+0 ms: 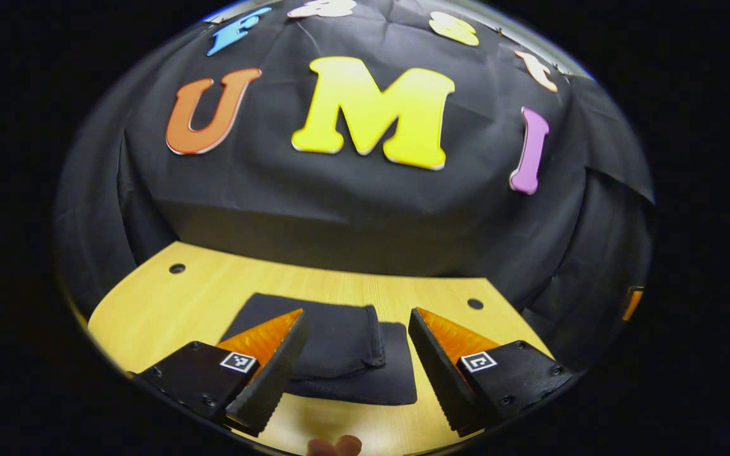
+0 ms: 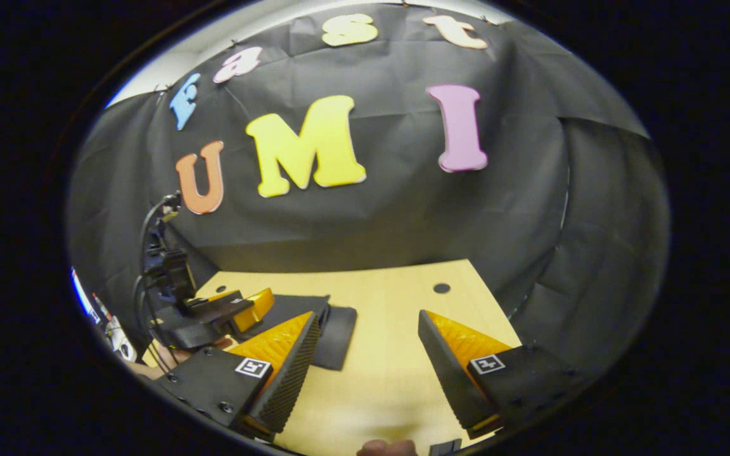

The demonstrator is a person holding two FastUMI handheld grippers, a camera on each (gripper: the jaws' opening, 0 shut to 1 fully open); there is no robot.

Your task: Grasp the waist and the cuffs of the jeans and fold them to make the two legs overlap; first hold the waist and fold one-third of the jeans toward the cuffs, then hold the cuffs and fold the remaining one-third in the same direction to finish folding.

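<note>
The dark jeans [image 1: 339, 351] lie folded into a compact stack on the wooden table [image 1: 168, 304], an upper layer resting on a slightly wider lower one. My left gripper [image 1: 357, 339] hovers above the stack, open, its fingers spread to either side with nothing between them. In the right gripper view the same jeans [image 2: 333, 329] lie at the left of the table [image 2: 390, 367]. My right gripper [image 2: 368, 345] is open over bare wood to the right of them. The left gripper [image 2: 248, 307] appears there too, farther off at the left above the stack.
The table has small round holes near its far corners [image 1: 177, 268] [image 1: 474, 304] [image 2: 441, 288]. The black cloth wall rises close behind the far edge. A fingertip [image 1: 336, 446] shows at the bottom edge. Cables and a mount [image 2: 159, 259] stand at the left.
</note>
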